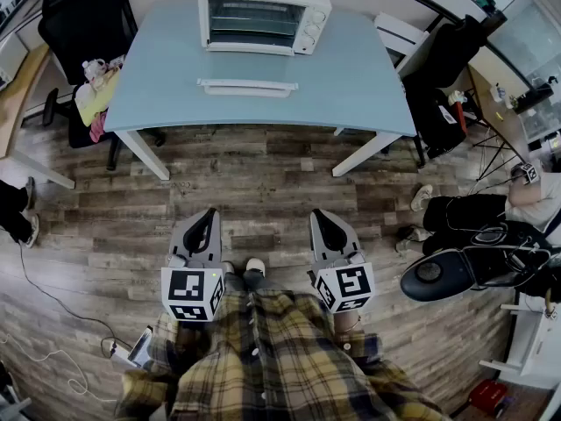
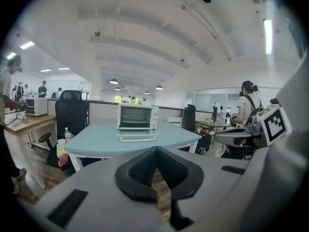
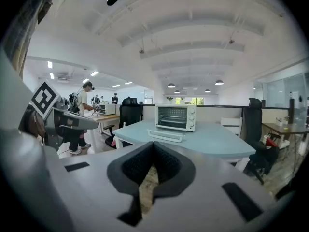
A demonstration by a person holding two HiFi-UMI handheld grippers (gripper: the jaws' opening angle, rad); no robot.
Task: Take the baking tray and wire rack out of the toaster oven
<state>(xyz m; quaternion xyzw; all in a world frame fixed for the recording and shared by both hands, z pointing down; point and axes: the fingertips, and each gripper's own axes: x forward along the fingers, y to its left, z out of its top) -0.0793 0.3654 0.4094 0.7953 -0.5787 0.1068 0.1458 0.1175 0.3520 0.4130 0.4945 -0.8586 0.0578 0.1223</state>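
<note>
- I stand on a wooden floor, well apart from a light blue desk. A white toaster oven sits at the desk's far edge.
- My left tool and right tool are both closed with nothing between the jaws. I hold them low in front of my checked shirt, pointing toward the desk.
- The oven door appears to be folded down flat, its white bar facing me.
- Thin bars of the wire rack seem to show inside the cavity. I cannot make out the baking tray from here, so I judge it sits inside too.
- Nothing is out of the oven yet; the walk up to the desk comes first.
- Risk: closed jaws would only push the rack or tray deeper, so each tool must open before it reaches in.
- Risk: the lowered door lies between me and the cavity, and a low reach could knock it.
- Risk: the oven looks light, so a rack snagging on its rails could drag it along the desk.
- Risk: a thin tray rim pinched off-centre could tilt and slip.
- Risk: a thin cable on the floor at my left could catch a foot.
</note>
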